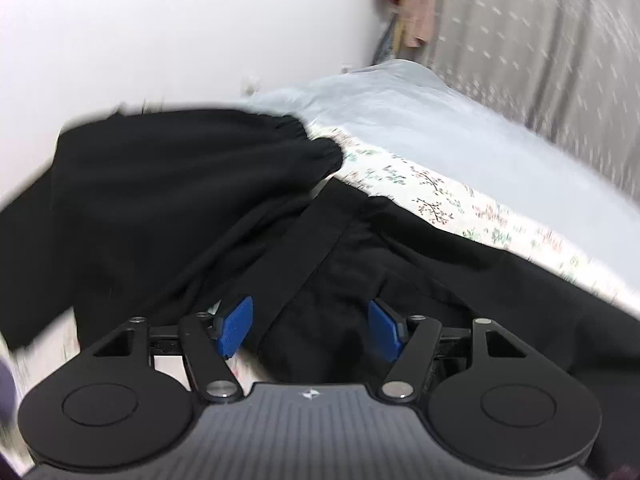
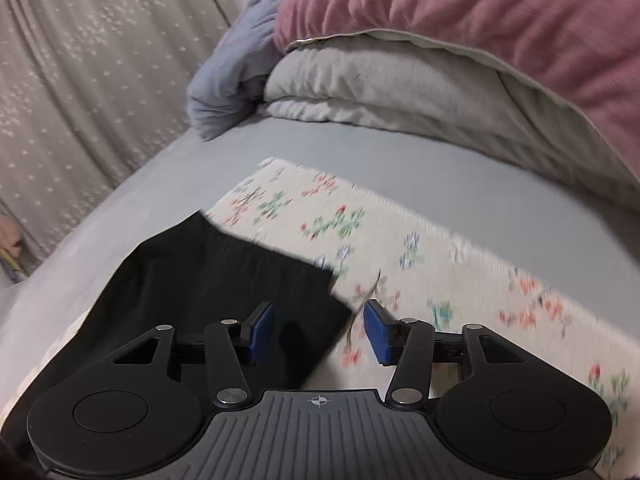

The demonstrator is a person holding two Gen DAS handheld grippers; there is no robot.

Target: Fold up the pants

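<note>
Black pants (image 1: 168, 200) lie bunched on a floral cloth (image 1: 432, 196) over the bed; the gathered elastic waistband (image 1: 316, 152) is at the far end. My left gripper (image 1: 310, 328) is open just above the black fabric, blue pads (image 1: 236, 326) apart with cloth between and below them. In the right wrist view a leg end of the pants (image 2: 208, 276) lies flat on the floral cloth (image 2: 440, 264). My right gripper (image 2: 318, 330) is open over the hem's right corner, holding nothing.
A light blue sheet (image 2: 400, 156) covers the bed. Folded grey and pink duvets (image 2: 440, 60) and a blue blanket (image 2: 228, 88) are piled at the far side. A patterned grey curtain (image 2: 80, 80) and a white wall (image 1: 160, 40) border the bed.
</note>
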